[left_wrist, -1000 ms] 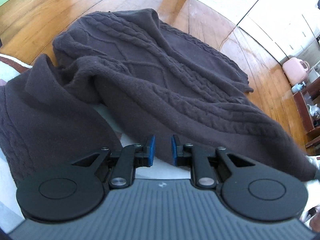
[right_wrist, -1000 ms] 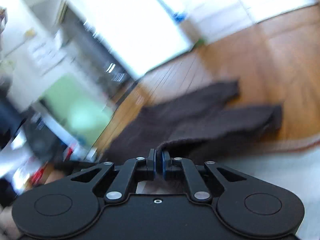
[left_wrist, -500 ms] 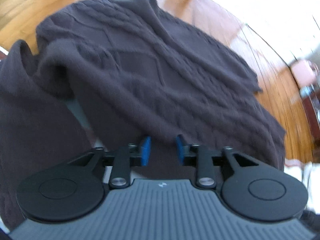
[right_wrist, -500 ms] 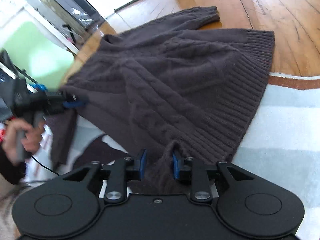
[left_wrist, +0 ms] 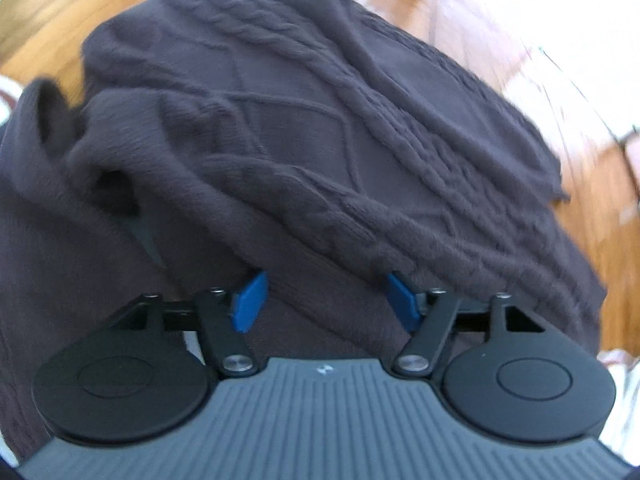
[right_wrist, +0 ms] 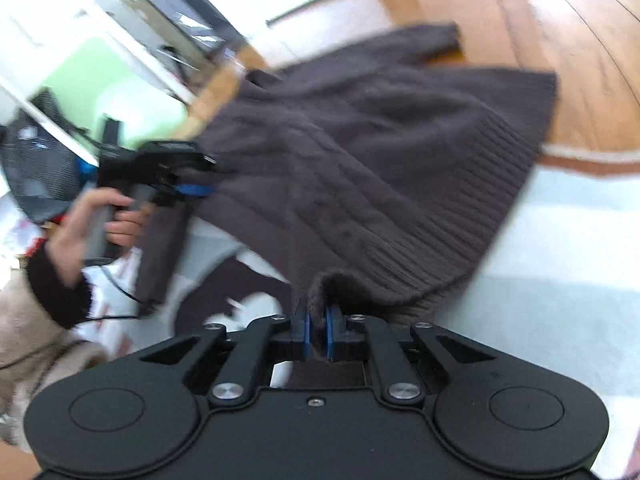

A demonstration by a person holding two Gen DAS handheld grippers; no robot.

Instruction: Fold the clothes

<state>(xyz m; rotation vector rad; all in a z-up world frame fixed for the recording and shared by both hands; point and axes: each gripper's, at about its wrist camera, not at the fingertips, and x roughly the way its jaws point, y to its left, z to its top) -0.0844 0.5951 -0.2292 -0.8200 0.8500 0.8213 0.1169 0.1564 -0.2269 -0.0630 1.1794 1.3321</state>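
Here the dark brown cable-knit sweater [left_wrist: 320,128] lies spread partly on a wooden floor [right_wrist: 568,40] and partly on a pale rug [right_wrist: 560,260], its ribbed hem [right_wrist: 472,208] running toward four o'clock in the right wrist view. In the left wrist view the knit fills nearly the whole picture, with a thick fold crossing from nine o'clock down toward five o'clock.

The left gripper [left_wrist: 326,300] points steeply down at the cloth, and its jaws are opening: the blue pads [left_wrist: 250,300] stand wide apart, with the edge of the fold lying across the gap between them; the pads do not press on it. In the right wrist view the same gripper [right_wrist: 192,184] shows at nine o'clock, at the far side edge of the sweater, carried by the person's hand [right_wrist: 92,224] in a dark cuff and a beige sleeve [right_wrist: 24,328].

The right gripper [right_wrist: 317,332] sits at six o'clock, at the near corner of the hem. Its jaws are closing, and a bunched ridge of knit is pinched between the blue pads [right_wrist: 306,334], rising just above them in a small hump. The picture is blurred, so finer detail of the grip is unclear.
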